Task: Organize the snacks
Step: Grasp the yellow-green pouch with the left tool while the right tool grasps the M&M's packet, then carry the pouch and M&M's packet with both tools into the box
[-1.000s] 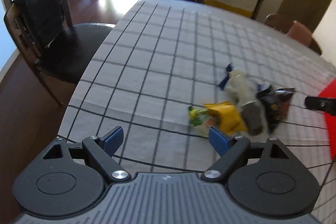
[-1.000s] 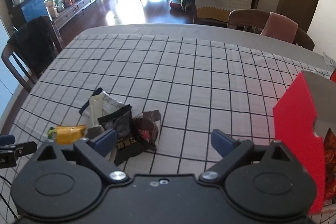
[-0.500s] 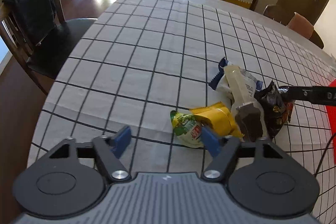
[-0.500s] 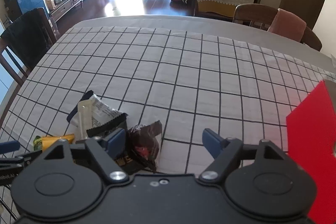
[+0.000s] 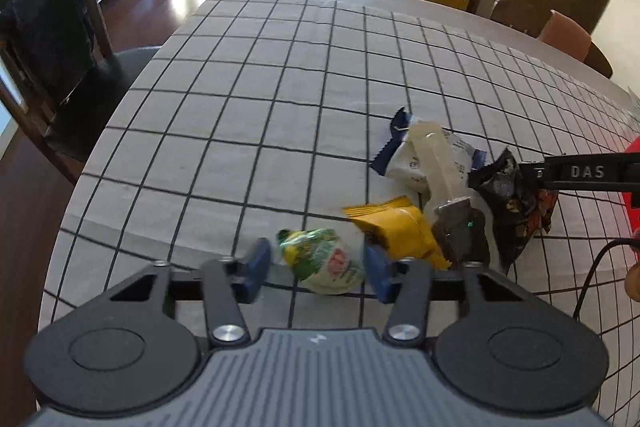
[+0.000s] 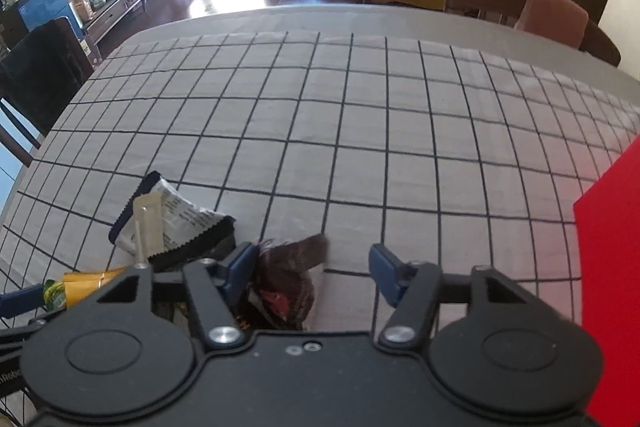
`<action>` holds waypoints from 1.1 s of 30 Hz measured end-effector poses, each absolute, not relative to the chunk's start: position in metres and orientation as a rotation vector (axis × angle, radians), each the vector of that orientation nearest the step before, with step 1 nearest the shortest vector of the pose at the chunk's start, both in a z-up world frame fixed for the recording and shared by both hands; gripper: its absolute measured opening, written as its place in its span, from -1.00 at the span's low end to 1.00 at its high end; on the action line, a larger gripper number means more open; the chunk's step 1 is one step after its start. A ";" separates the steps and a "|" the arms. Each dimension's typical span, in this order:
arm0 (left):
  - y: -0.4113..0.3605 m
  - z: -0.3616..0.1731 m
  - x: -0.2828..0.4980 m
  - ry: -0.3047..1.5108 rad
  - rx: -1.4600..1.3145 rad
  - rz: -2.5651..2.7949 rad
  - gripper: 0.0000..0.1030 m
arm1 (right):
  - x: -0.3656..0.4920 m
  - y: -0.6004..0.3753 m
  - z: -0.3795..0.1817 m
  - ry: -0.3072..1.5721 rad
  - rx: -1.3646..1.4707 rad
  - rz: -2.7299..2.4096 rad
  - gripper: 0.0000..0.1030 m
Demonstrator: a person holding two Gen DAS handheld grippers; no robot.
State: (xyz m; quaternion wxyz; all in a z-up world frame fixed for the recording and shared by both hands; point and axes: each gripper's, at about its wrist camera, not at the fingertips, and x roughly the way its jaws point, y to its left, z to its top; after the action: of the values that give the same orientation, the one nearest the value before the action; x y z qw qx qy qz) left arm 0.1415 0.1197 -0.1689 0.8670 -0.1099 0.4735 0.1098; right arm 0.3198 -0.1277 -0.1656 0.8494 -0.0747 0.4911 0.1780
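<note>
On the checked-cloth bench (image 5: 280, 99) I'm mid-pickup: my left gripper (image 5: 316, 267) has been closing around the green-and-white snack pouch (image 5: 322, 259), my right gripper (image 6: 312, 267) around the dark brown wrapper (image 6: 290, 275), neither clamped yet; next, squeeze and lift.

Green snack packet (image 5: 324, 261), yellow packet (image 5: 394, 225), white-blue packet (image 5: 424, 161), dark wrappers (image 5: 516, 205), clustered on checked tablecloth (image 5: 280, 99)

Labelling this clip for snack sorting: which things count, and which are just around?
Job:
green snack pack
yellow packet
white-and-blue packet
dark wrappers
red box
left gripper
right gripper

Around:
chair
checked tablecloth
</note>
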 end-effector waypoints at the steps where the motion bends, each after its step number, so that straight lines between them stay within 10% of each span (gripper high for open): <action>1: 0.119 -0.168 0.142 0.991 -0.229 0.228 -0.21 | 0.319 -0.128 -0.166 1.036 -0.153 0.379 -0.05; 5: 0.123 -0.168 0.140 0.986 -0.242 0.217 -0.61 | 0.313 -0.128 -0.165 1.023 -0.164 0.393 -0.25; 33: 0.128 -0.120 0.097 0.936 -0.320 0.180 -0.66 | 0.239 -0.208 -0.106 0.960 -0.005 0.347 -0.41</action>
State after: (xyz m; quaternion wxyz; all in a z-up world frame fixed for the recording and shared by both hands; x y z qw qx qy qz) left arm 0.0971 0.1277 -0.1199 0.8763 -0.1535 0.4485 0.0861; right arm 0.2386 -0.2083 -0.1058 0.8726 -0.0022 0.4593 0.1662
